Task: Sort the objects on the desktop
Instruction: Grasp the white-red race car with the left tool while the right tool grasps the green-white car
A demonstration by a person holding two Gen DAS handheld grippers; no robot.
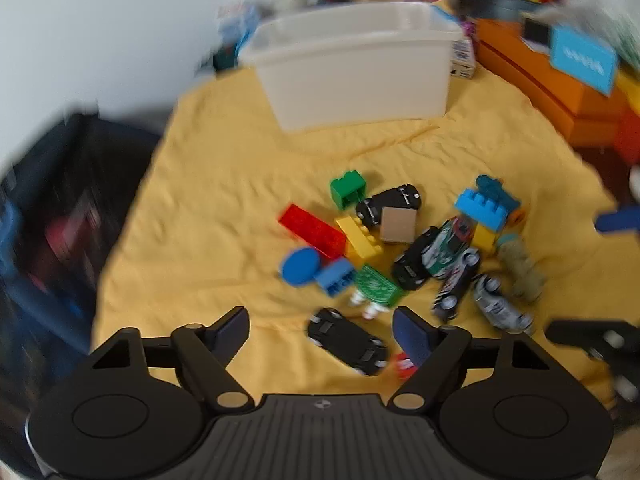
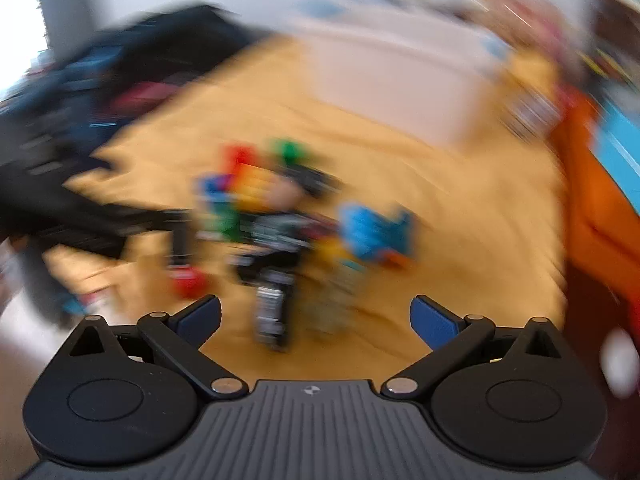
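Left gripper (image 1: 320, 330): jaws spread wide, nothing between the pads, poised above the near edge of the yellow cloth (image 1: 224, 200). Right gripper (image 2: 316, 322): jaws likewise wide apart and empty; its view is heavily blurred. The toy pile (image 1: 404, 248) lies on the cloth's middle toward the near edge: a red brick (image 1: 312, 230) touching a yellow brick (image 1: 360, 236), a green block (image 1: 348, 189), and a light blue brick (image 1: 482, 208). A black toy car (image 1: 347, 340) lies apart, just ahead of the left pads. A white bin (image 1: 356, 76) stands at the far edge, well apart from the pile.
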